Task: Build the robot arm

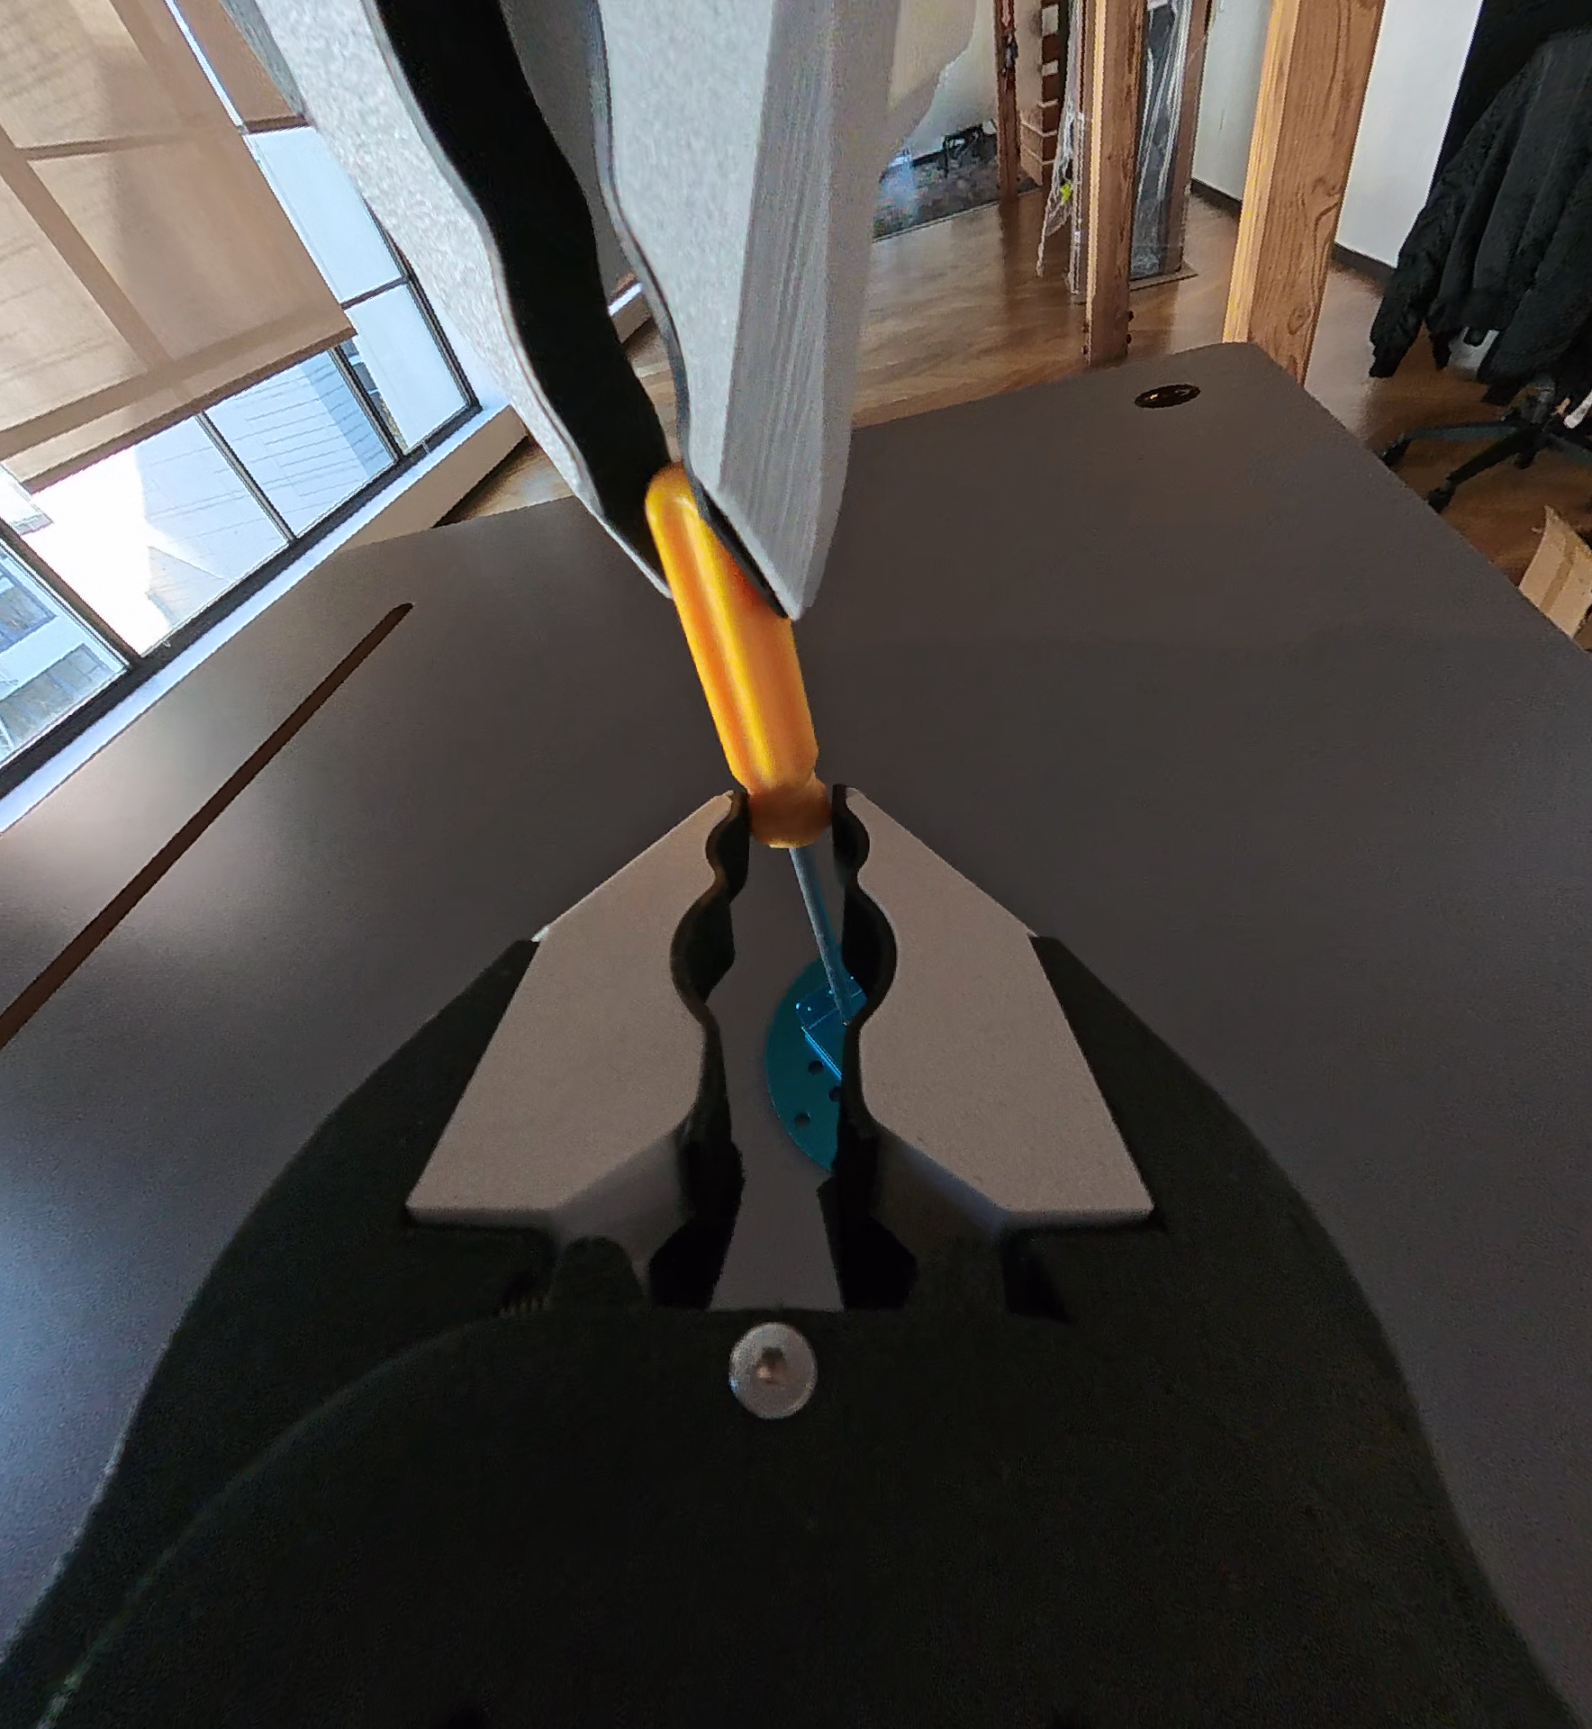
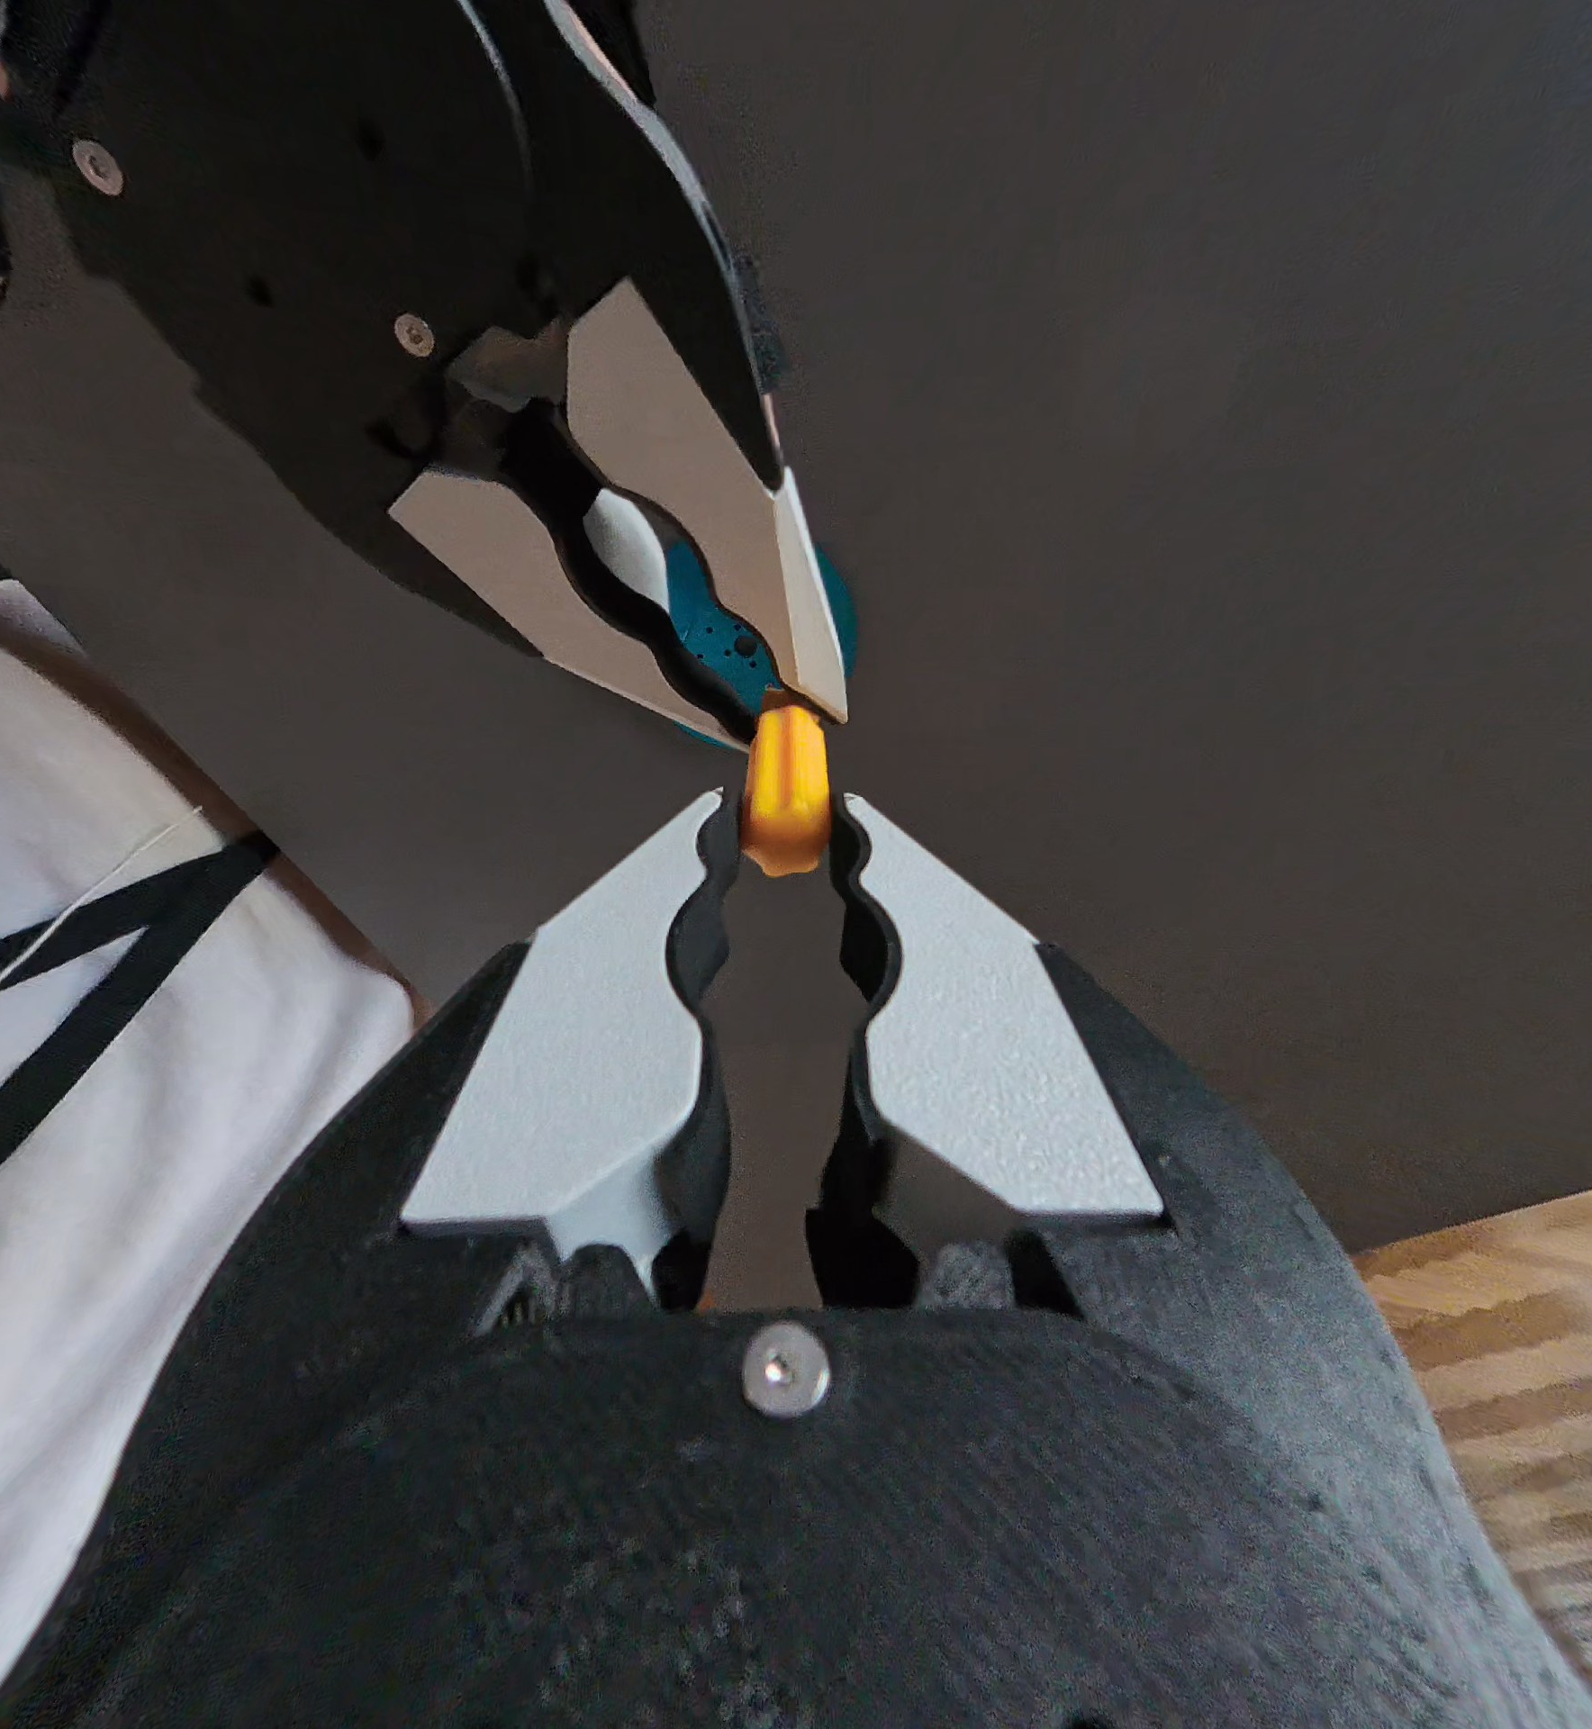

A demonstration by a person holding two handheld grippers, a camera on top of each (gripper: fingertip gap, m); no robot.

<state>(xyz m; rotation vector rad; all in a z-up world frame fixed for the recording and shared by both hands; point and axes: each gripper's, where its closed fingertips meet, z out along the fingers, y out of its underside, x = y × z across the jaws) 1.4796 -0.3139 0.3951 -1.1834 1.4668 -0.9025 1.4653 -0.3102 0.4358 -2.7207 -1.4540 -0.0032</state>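
An orange-handled screwdriver (image 1: 755, 692) stands tilted over the dark grey table (image 1: 1148, 748). Its thin metal shaft points down onto a small blue perforated metal piece (image 1: 802, 1076) lying on the table. My left gripper (image 1: 785, 805) is shut on the handle's lower collar, just above the shaft. My right gripper (image 1: 722, 580) comes in from above and is shut on the handle's upper end. In the right wrist view my right gripper (image 2: 783, 805) clamps the orange handle (image 2: 785, 795) end-on. The left gripper (image 2: 788, 720) holds it from the far side, above the blue piece (image 2: 717, 636).
The table has a long slot (image 1: 165, 842) at the left and a round cable hole (image 1: 1166, 397) at the far right. Beyond it are windows with blinds, wooden posts, hanging dark coats (image 1: 1541, 187), an office chair and a cardboard box (image 1: 1587, 589). A person's white shirt (image 2: 72, 1029) is at the left. The left gripper's tips are roughly 5 cm from the right gripper's.
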